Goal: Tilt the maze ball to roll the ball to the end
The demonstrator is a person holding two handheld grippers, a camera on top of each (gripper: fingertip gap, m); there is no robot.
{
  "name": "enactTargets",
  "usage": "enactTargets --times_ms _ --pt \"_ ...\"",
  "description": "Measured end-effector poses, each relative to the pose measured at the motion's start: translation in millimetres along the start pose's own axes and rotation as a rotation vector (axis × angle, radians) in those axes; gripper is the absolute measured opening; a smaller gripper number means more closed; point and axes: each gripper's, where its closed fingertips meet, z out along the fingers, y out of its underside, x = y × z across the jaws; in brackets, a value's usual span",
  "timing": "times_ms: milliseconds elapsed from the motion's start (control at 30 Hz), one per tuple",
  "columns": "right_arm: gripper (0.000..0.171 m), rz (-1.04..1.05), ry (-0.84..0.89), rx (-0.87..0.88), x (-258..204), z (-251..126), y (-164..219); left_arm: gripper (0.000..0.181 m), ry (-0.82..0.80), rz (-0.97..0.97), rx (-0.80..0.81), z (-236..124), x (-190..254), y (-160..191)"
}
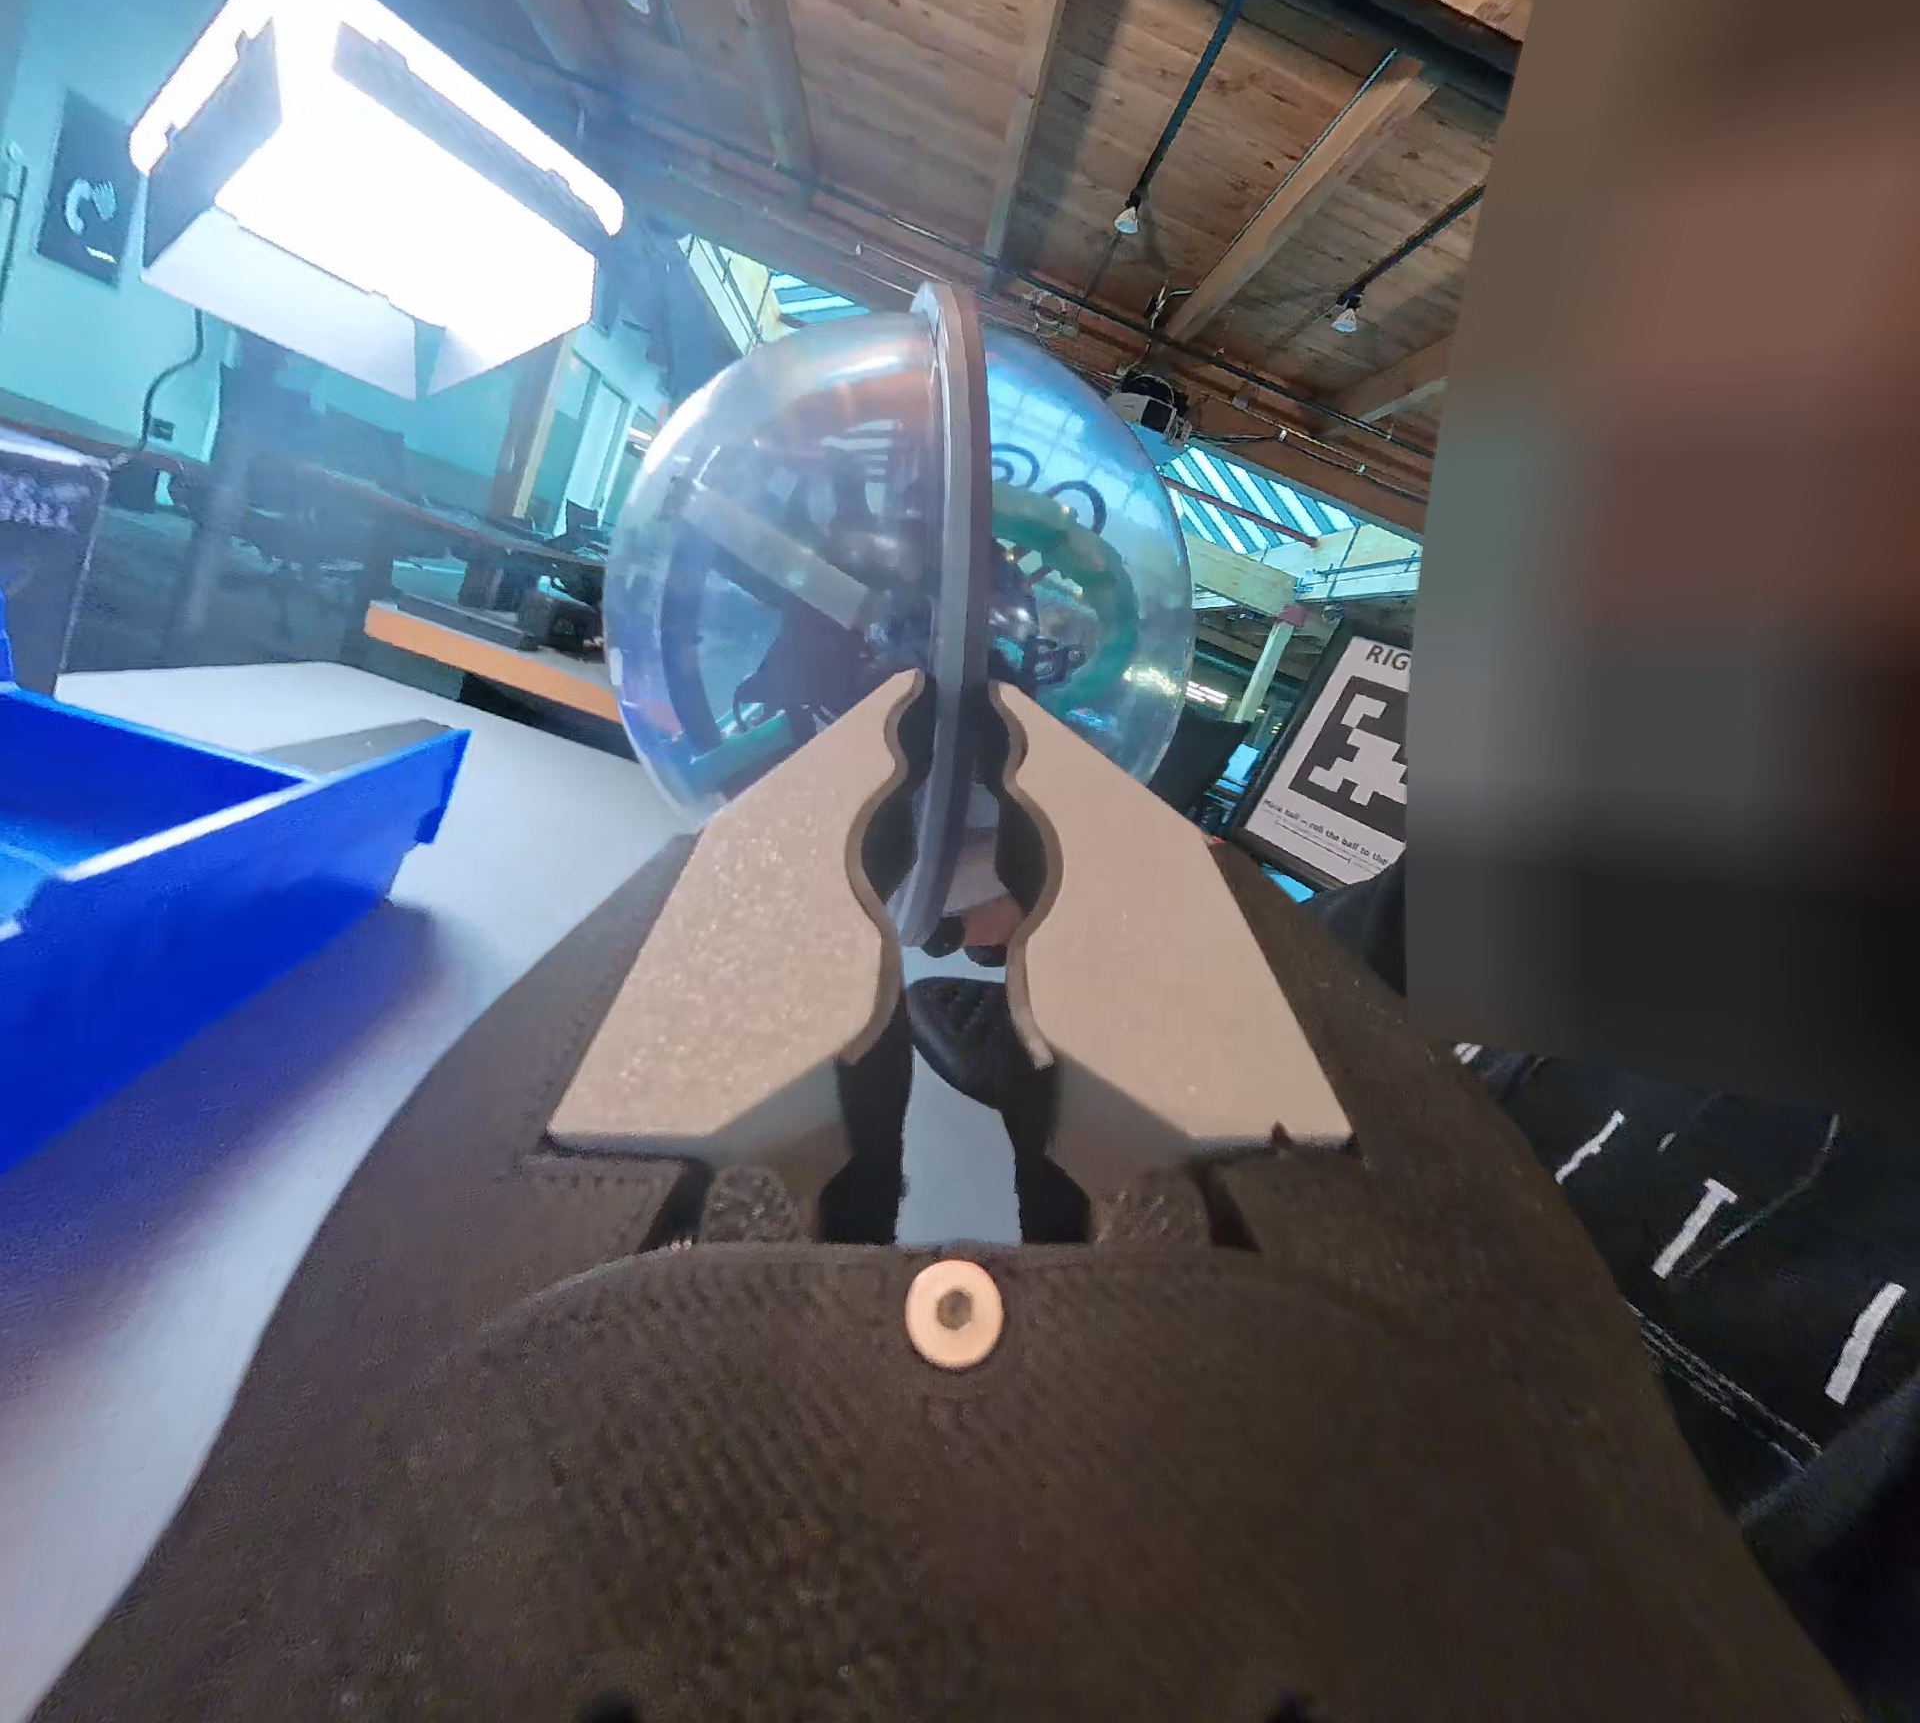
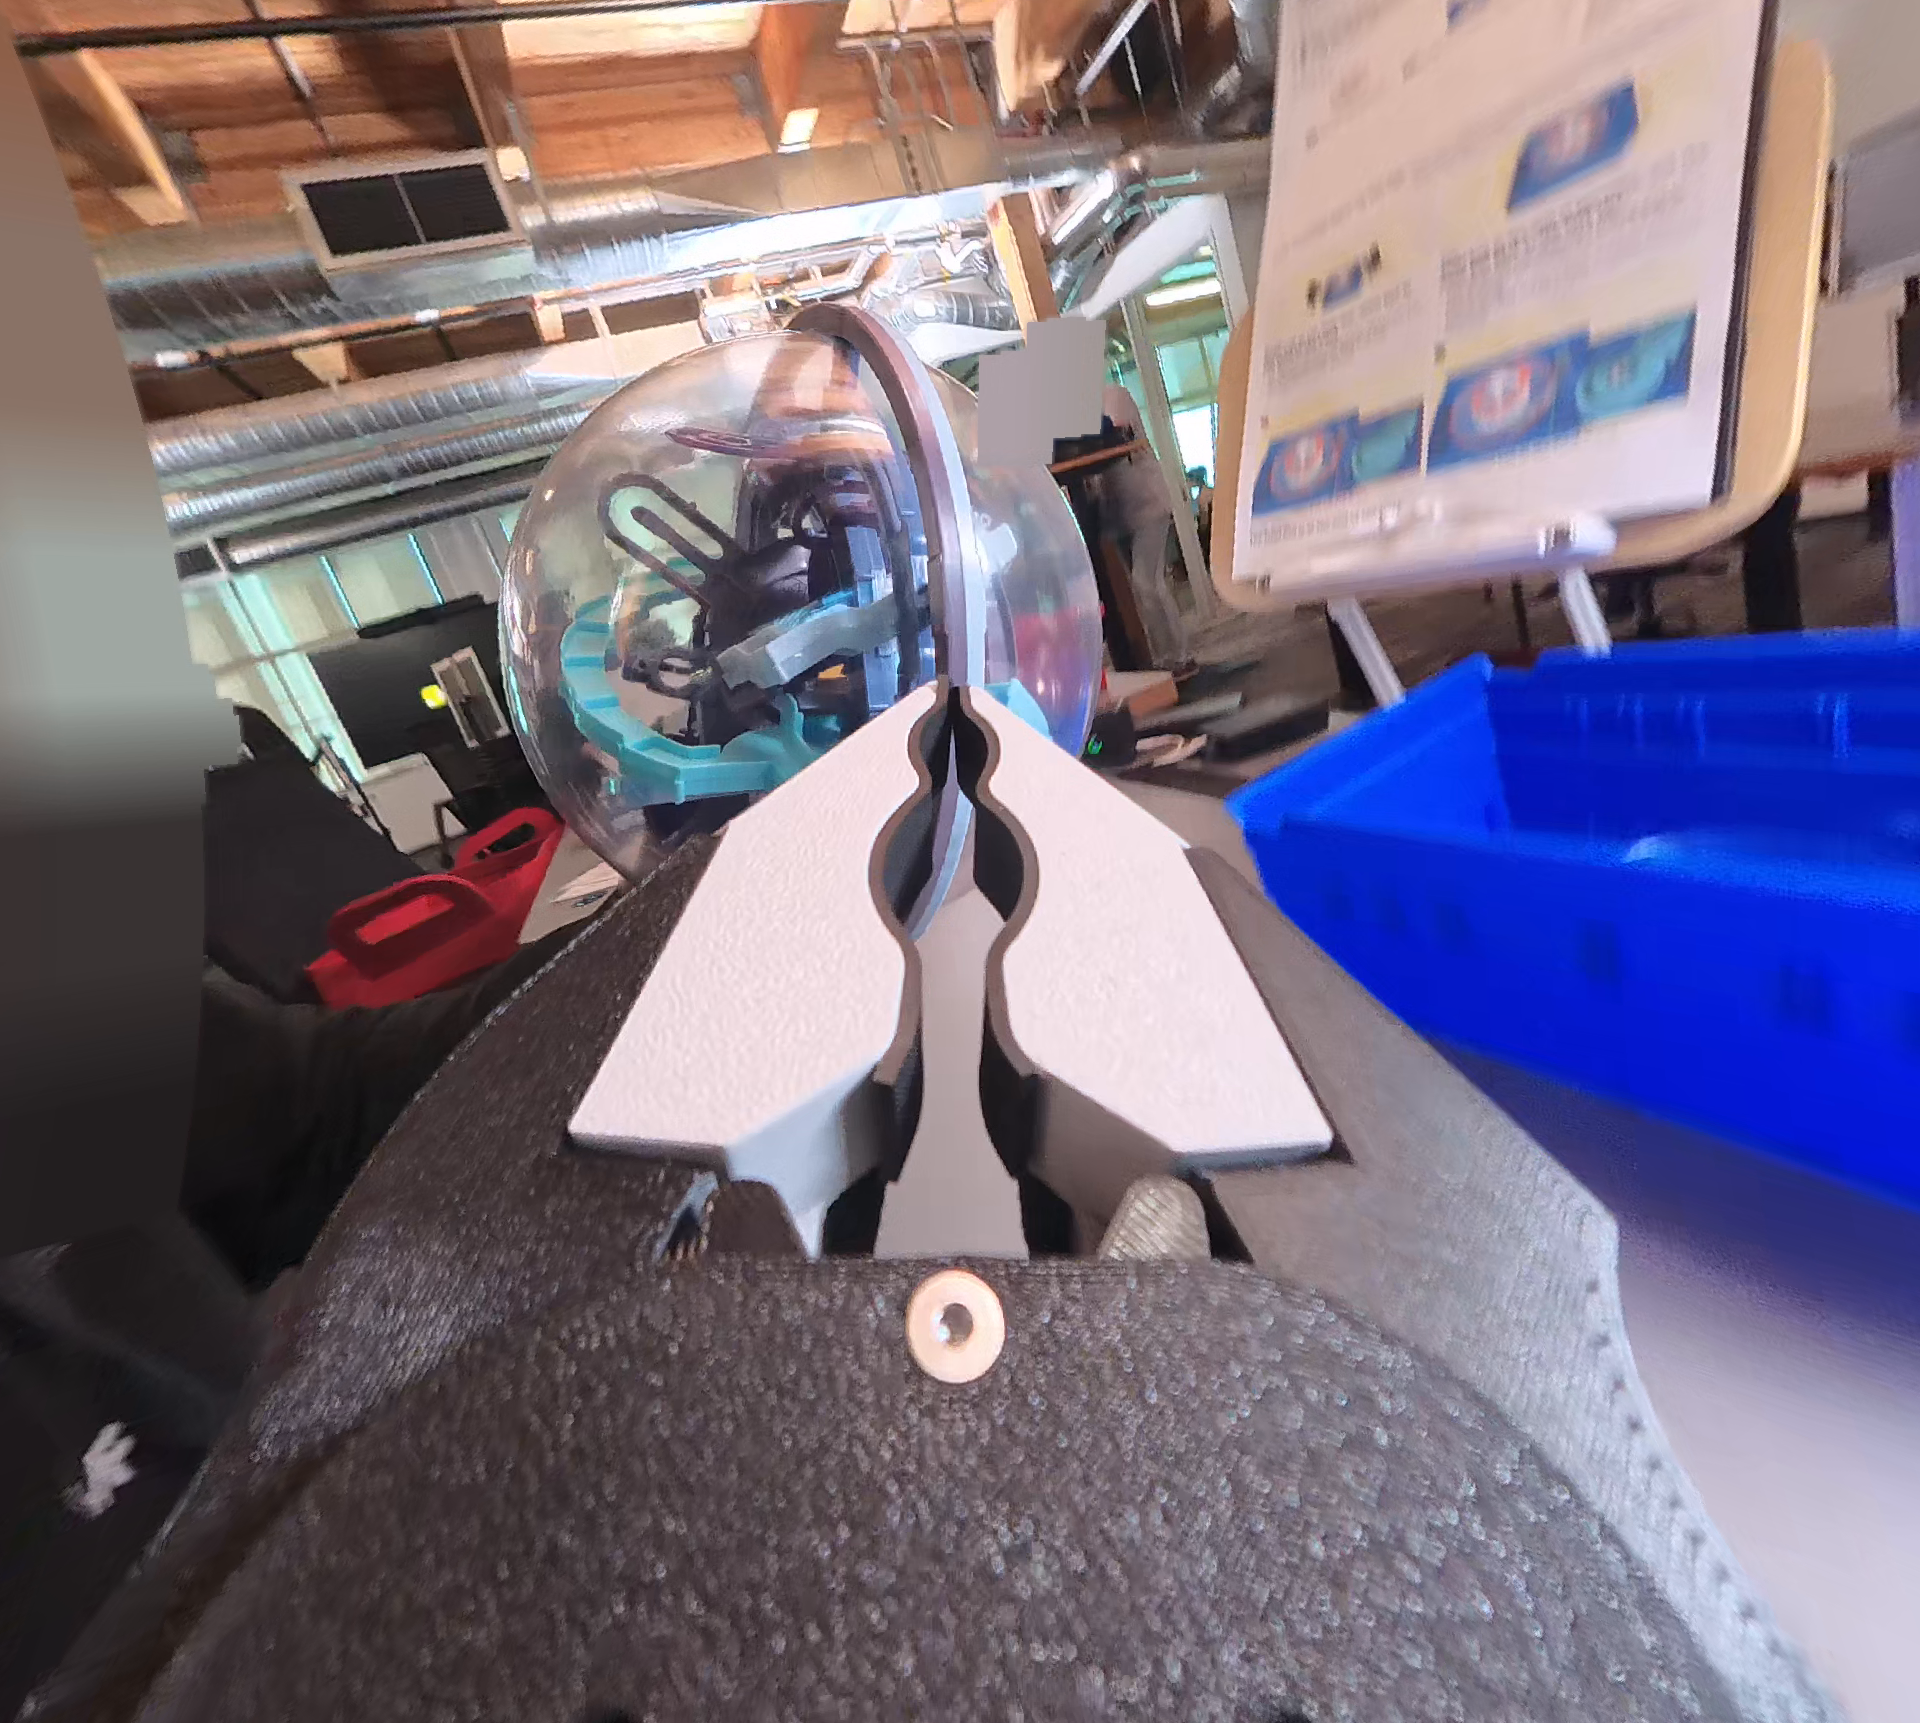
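1. The maze ball point(image 1: 894, 572) hangs in the air, above the table point(image 1: 540, 790), its rim upright.
2. The left gripper point(image 1: 954, 697) clamps the rim.
3. The right gripper point(image 2: 951, 697) clamps the rim too.
4. A blue bin point(image 2: 1621, 832) sits beside the maze ball.

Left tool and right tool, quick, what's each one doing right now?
Left tool: closed on the maze ball's rim.
Right tool: closed on the maze ball's rim too.

I am seeing a grey table point(image 1: 540, 800) carrying a blue bin point(image 1: 208, 852) lying directly on it.
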Motion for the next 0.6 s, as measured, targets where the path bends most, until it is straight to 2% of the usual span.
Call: enactTargets --times_ms 333,600 --pt "0.0 0.152 0.091 -0.069 -4 -45 55 0.007 0.002 -0.187 -0.078 -12 -6 54" --pt "0.0 0.202 0.153 -0.147 -3 -65 80 0.007 -0.042 -0.285 -0.194 -21 -14 89"
